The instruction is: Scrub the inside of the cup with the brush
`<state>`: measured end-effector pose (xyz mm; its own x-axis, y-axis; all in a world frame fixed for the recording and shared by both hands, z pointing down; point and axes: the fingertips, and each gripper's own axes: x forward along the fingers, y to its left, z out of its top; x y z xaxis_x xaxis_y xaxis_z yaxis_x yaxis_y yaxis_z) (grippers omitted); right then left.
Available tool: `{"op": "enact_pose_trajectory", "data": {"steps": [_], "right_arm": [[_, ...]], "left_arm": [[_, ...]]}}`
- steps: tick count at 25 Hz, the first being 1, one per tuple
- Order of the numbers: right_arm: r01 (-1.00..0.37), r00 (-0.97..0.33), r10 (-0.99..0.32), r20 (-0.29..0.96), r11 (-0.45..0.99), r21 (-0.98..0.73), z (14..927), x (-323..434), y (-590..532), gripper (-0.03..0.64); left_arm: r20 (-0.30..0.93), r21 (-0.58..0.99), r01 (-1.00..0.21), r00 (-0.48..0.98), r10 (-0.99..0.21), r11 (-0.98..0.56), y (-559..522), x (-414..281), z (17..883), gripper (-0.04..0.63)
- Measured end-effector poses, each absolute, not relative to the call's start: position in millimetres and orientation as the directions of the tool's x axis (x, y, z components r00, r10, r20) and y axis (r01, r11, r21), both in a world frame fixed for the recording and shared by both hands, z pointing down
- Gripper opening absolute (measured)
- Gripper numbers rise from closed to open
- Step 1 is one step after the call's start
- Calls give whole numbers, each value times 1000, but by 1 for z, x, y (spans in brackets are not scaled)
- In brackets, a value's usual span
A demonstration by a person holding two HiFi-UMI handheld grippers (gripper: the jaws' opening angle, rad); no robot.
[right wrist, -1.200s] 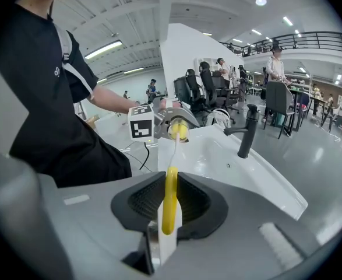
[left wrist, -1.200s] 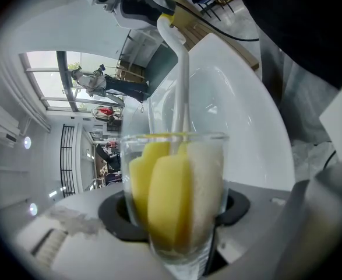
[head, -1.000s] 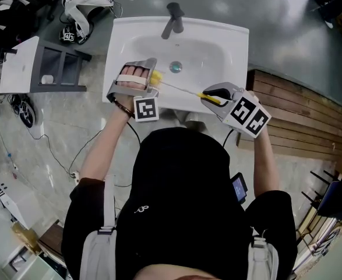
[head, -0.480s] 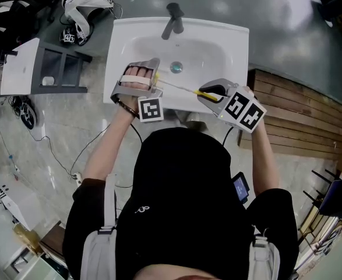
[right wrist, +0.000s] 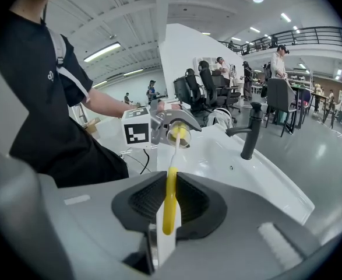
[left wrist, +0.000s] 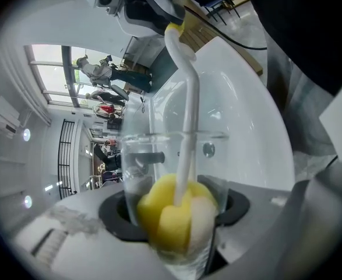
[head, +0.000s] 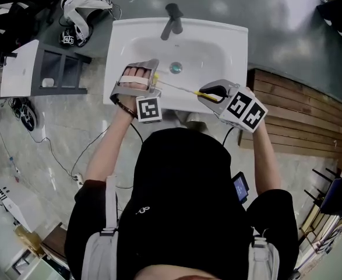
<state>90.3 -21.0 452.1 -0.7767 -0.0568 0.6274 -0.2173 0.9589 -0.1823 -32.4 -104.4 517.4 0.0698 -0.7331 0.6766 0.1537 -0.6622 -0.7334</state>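
Note:
My left gripper [head: 149,79] is shut on a clear cup [left wrist: 159,156], held on its side over the white sink's [head: 217,48] front rim. A yellow sponge brush head [left wrist: 171,217] sits deep inside the cup, and its white stem [left wrist: 188,109] runs out through the mouth. The stem [head: 179,87] crosses to my right gripper [head: 210,95], which is shut on the yellow handle [right wrist: 170,203]. Those jaws have just been closing, with the handle between them. The right gripper view shows the cup [right wrist: 178,136] mouth-on in the left gripper [right wrist: 172,126].
A dark faucet [head: 173,17] stands at the sink's back and a drain [head: 176,67] lies in the basin. A slatted wooden platform [head: 299,115] is on the right, a grey rack [head: 60,69] and a headset [head: 86,7] on the left. Cables trail on the floor.
The yellow brush head showed beside the left gripper a second ago; now it is nearly hidden in the cup. Both grippers shifted only slightly.

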Motion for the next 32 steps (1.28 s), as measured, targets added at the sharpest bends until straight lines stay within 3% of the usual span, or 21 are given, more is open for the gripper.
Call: {"op": "enact_pose_trajectory", "data": {"steps": [32], "right_arm": [[-238,-772,-71,632,954,-183,445,105,-9,49]], "left_arm": [[692,-722,125,114,-713,-681,-96,-31,519,266]]}}
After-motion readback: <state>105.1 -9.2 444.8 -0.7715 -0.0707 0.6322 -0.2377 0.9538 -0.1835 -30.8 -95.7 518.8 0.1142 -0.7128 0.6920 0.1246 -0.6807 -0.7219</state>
